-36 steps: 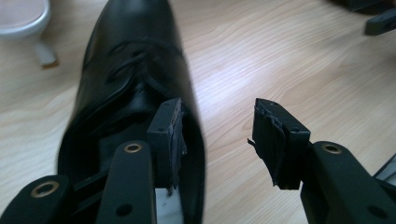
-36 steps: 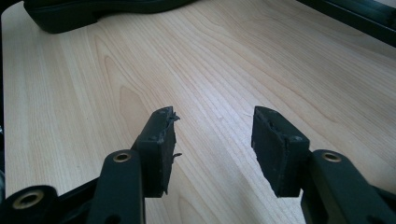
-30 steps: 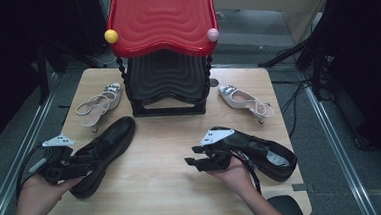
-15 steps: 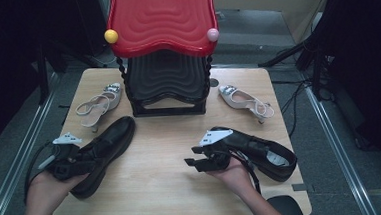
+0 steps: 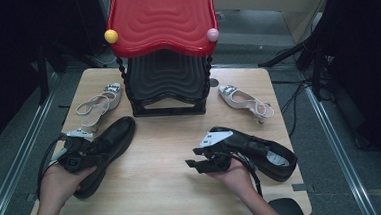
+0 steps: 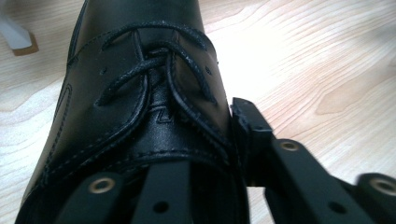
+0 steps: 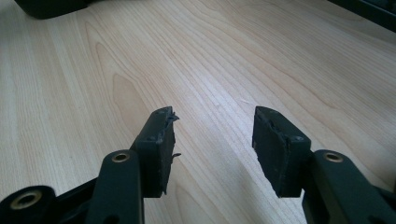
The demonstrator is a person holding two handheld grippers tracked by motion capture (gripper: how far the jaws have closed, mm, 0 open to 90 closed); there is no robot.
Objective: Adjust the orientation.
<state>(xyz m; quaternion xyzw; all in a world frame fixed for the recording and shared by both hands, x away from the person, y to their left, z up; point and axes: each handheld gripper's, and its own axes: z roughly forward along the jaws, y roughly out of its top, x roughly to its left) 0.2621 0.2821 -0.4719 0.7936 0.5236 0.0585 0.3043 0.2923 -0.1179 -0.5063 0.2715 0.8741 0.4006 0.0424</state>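
Four shoes lie on the wooden table [image 5: 175,138]: two black ones and two pale strappy ones. One pale sandal [image 5: 98,104] is at ten o'clock and the other pale sandal [image 5: 245,100] is at two o'clock. Between them, at twelve o'clock, stands one black rack [image 5: 166,84] with a red wavy top [image 5: 162,19], a yellow ball [image 5: 111,36] and a pink ball [image 5: 213,34]. I can read no words or labels on anything.

The left black shoe [image 5: 103,150] lies at eight o'clock. The left gripper [image 5: 88,153] has just been closing its jaws on this shoe. The left gripper view shows the laces [image 6: 159,70] up close, with one jaw inside the shoe's opening and one pressed on its outer side. The high view cannot show that.

The right black shoe [image 5: 261,150] lies at four o'clock. The right gripper [image 5: 194,157] sits just beside it. The right gripper view shows its jaws wide apart over bare wood, holding nothing.
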